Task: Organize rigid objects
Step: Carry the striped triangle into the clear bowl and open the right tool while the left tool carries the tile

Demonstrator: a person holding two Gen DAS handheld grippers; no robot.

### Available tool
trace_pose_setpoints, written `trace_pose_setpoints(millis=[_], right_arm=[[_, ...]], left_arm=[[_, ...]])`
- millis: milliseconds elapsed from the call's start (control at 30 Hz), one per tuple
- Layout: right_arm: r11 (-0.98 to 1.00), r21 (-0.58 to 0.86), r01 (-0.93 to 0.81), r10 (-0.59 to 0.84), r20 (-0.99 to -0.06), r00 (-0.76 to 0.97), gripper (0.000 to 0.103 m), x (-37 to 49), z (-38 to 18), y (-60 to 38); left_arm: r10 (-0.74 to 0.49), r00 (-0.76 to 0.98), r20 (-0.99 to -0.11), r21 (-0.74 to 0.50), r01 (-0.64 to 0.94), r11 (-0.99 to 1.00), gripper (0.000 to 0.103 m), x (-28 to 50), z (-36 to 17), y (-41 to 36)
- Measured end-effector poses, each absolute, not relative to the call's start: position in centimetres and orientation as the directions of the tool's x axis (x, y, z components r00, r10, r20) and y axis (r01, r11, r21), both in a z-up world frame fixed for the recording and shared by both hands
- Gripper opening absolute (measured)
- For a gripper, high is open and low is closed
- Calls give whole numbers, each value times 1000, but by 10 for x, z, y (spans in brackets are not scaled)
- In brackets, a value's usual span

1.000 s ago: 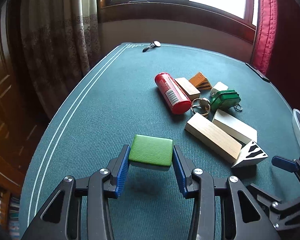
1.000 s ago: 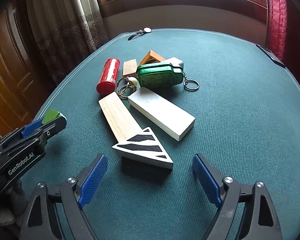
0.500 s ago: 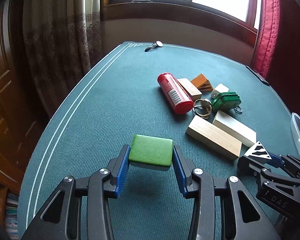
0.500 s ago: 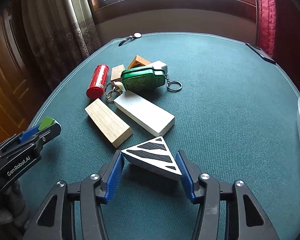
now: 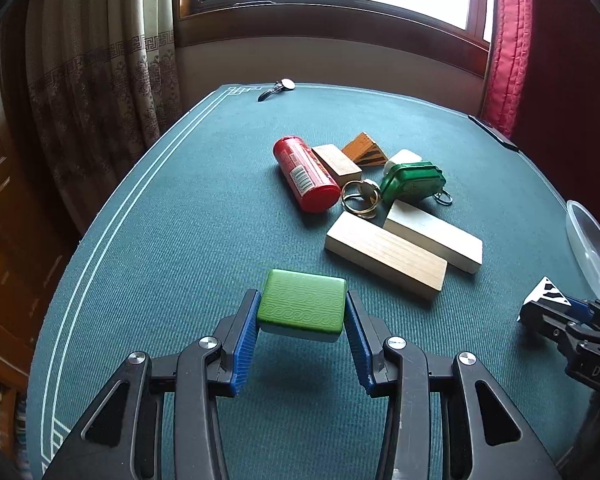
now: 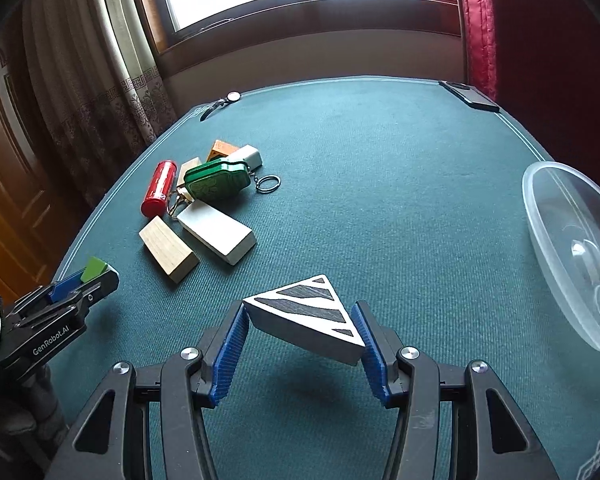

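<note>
Right wrist view showed the right gripper [image 6: 300,330], wide apart a second earlier, clamped on the white triangular block with black stripes [image 6: 306,314], lifted off the green felt table [image 6: 400,208], near the clear plastic bowl [image 6: 572,256]; the left gripper [image 5: 302,314] gripped the green rounded tile [image 5: 303,306].

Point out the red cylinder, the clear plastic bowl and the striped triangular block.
red cylinder [image 5: 306,178], left wrist view, on its labelled side.
clear plastic bowl [image 6: 540,224], right wrist view, on its near rim.
striped triangular block [image 6: 312,308], right wrist view, on its striped top face.

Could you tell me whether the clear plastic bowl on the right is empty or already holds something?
Empty, as far as visible: through the clear plastic bowl only its own moulded base and the green table show.
</note>
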State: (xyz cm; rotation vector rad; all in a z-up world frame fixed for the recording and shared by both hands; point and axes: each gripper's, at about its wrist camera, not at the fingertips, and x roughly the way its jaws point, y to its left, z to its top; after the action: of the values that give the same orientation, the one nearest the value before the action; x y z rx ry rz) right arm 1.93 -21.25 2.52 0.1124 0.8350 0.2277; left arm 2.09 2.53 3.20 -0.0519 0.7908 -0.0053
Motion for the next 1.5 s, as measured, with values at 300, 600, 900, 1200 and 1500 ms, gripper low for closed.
trace_pose_setpoints(millis=[300, 600, 900, 1200, 1500], right_arm=[[976, 210, -55, 189, -695, 694, 56, 13, 38, -269], [967, 228, 117, 65, -658, 750, 56, 11, 52, -345], [945, 216, 246, -50, -646, 762, 56, 10, 48, -404], [928, 205, 311, -113, -641, 759, 76, 8, 40, -428], [880, 222, 419, -206, -617, 759, 76, -1, 39, -455]], left_arm=[[-64, 705, -706, -48, 43, 998, 43, 12, 37, 0], [-110, 697, -709, -53, 104, 993, 43, 9, 42, -33], [-155, 689, -708, -46, 174, 984, 43, 6, 49, -70], [-192, 671, -717, -34, 241, 970, 43, 12, 53, -108], [-249, 657, -711, -20, 336, 942, 43, 15, 61, -154]])
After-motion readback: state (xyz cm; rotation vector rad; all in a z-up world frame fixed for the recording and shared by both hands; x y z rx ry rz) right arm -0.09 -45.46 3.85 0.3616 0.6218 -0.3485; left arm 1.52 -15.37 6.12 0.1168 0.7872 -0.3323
